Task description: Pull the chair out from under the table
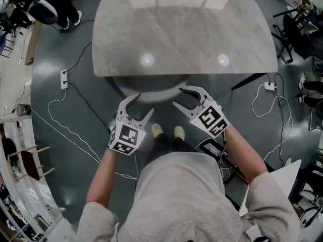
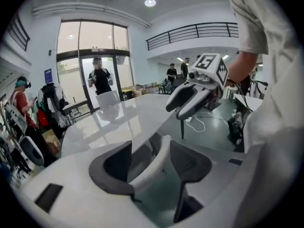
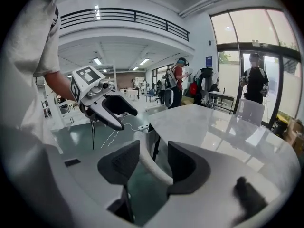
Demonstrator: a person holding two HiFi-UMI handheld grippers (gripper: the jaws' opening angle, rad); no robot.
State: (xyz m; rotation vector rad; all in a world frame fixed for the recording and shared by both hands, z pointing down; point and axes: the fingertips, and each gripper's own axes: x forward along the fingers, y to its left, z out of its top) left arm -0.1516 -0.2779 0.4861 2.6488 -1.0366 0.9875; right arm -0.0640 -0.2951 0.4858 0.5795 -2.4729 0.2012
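The chair is tucked under the marble table (image 1: 181, 34); only the white curved rim of the chair back (image 1: 157, 97) shows below the table's near edge. My left gripper (image 1: 141, 105) is at the rim's left part and my right gripper (image 1: 178, 96) at its right part. In the left gripper view the chair rim (image 2: 159, 156) runs between the spread dark pads (image 2: 114, 165) with gaps on both sides. The right gripper view shows the same: the chair rim (image 3: 149, 163) lies between the parted pads (image 3: 187, 167). Both grippers are open. The seat and legs are hidden.
White cables (image 1: 75, 135) and a power strip (image 1: 64, 78) lie on the grey floor to the left, another cable and plug (image 1: 270, 87) to the right. A dark table leg (image 1: 250, 81) angles out at the right. Several people stand beyond the table (image 2: 100, 80).
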